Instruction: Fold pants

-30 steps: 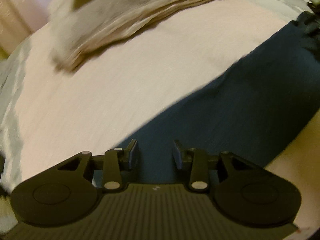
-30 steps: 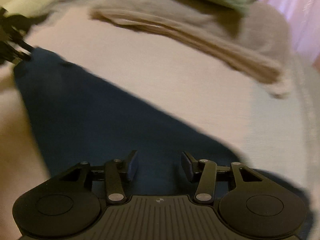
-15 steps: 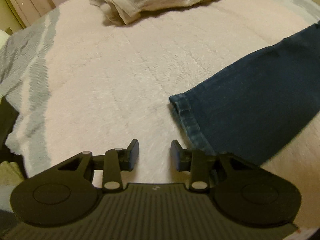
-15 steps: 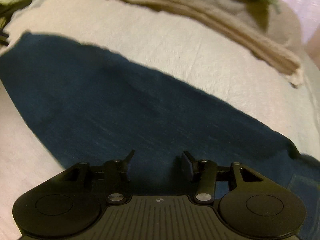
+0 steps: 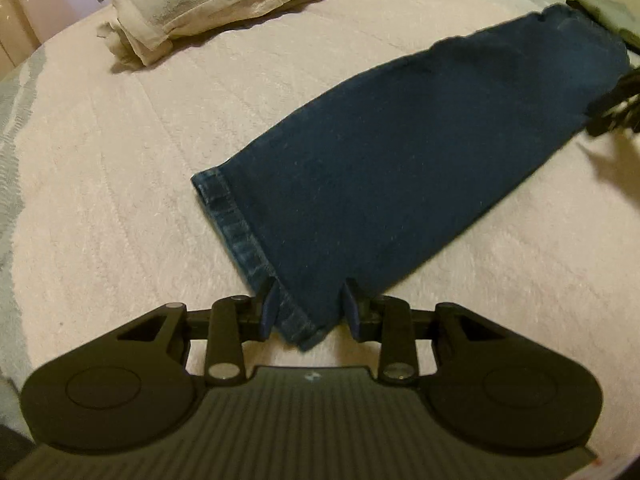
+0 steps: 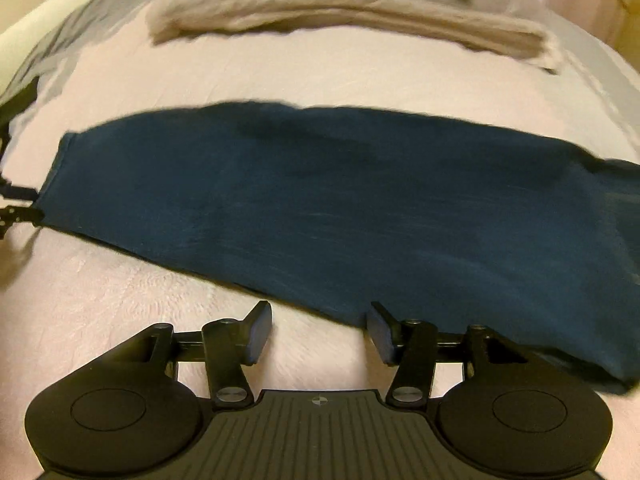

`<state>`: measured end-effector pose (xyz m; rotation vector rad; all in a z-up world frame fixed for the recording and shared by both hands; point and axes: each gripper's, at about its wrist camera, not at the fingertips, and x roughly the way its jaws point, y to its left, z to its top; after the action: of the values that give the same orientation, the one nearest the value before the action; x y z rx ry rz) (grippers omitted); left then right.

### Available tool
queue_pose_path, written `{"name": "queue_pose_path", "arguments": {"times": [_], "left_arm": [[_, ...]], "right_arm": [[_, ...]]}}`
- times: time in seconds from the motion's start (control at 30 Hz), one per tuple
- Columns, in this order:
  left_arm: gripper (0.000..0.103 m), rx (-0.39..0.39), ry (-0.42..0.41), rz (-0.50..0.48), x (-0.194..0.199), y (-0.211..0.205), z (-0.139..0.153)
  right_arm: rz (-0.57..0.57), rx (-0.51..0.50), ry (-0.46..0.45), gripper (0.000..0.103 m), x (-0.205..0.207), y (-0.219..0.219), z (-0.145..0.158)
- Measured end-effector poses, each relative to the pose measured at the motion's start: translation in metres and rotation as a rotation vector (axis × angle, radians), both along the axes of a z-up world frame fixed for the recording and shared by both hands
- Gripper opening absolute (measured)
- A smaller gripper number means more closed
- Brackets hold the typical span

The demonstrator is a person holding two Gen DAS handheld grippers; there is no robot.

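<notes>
Tool positions are shown clearly: the left tool (image 5: 310, 308) is set narrowly apart, with the near hem corner of the dark blue pants (image 5: 400, 168) lying between its fingers, though no pad can be seen pressing on the cloth. The right tool (image 6: 316, 332) stands at a middling width and its jaws are opening; only pale bedspread (image 6: 120, 300) lies between them, the near long edge of the pants being just beside its right finger. The pants are laid flat as one long strip across the bed, already doubled leg on leg as judged from the single hem. A poor fold could follow if only the top layer of the hem is caught, so that the lower leg is left behind; a bite taken too deep could gather the fuzzy bedspread with the denim and drag it. If the right tool closes where it stands, nothing may be gripped at all. The stitched hem and its corner are shown sharply in the left wrist view, whereas the right wrist view is smeared and shows instead the wider end at the far right. A stack of beige folded cloth (image 5: 256, 4) lies well apart at the far side.
</notes>
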<state>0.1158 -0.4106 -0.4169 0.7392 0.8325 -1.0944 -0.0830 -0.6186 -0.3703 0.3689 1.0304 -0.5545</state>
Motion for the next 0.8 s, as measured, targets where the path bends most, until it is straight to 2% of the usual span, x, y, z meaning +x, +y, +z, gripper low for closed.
{"name": "queue_pose_path", "arguments": {"times": [0.13, 0.3, 0.4, 0.53, 0.7, 0.77, 0.8], "left_arm": [[0.03, 0.018, -0.028, 0.037, -0.011, 0.012, 0.03], [0.029, -0.006, -0.038, 0.123, -0.041, 0.014, 0.087], [0.03, -0.044, -0.014, 0.17, -0.069, 0.006, 0.12], [0.035, -0.065, 0.025, 0.193, -0.117, -0.007, 0.156], [0.049, -0.095, 0.073, 0.23, -0.166, -0.024, 0.192], [0.062, -0.106, 0.07, 0.248, -0.179, -0.031, 0.204], [0.064, -0.115, 0.071, 0.261, -0.185, -0.034, 0.209]], "right_arm": [[-0.1, -0.043, 0.011, 0.059, -0.05, -0.002, 0.039], [-0.288, -0.038, 0.011, 0.062, -0.115, -0.01, 0.085], [-0.377, -0.029, 0.0, 0.063, -0.147, -0.005, 0.119], [-0.42, -0.005, -0.011, 0.064, -0.169, -0.005, 0.155], [-0.443, 0.024, -0.018, 0.065, -0.183, -0.006, 0.192], [-0.419, 0.027, 0.0, 0.065, -0.185, -0.003, 0.204], [-0.408, 0.024, 0.011, 0.066, -0.185, -0.002, 0.208]]}}
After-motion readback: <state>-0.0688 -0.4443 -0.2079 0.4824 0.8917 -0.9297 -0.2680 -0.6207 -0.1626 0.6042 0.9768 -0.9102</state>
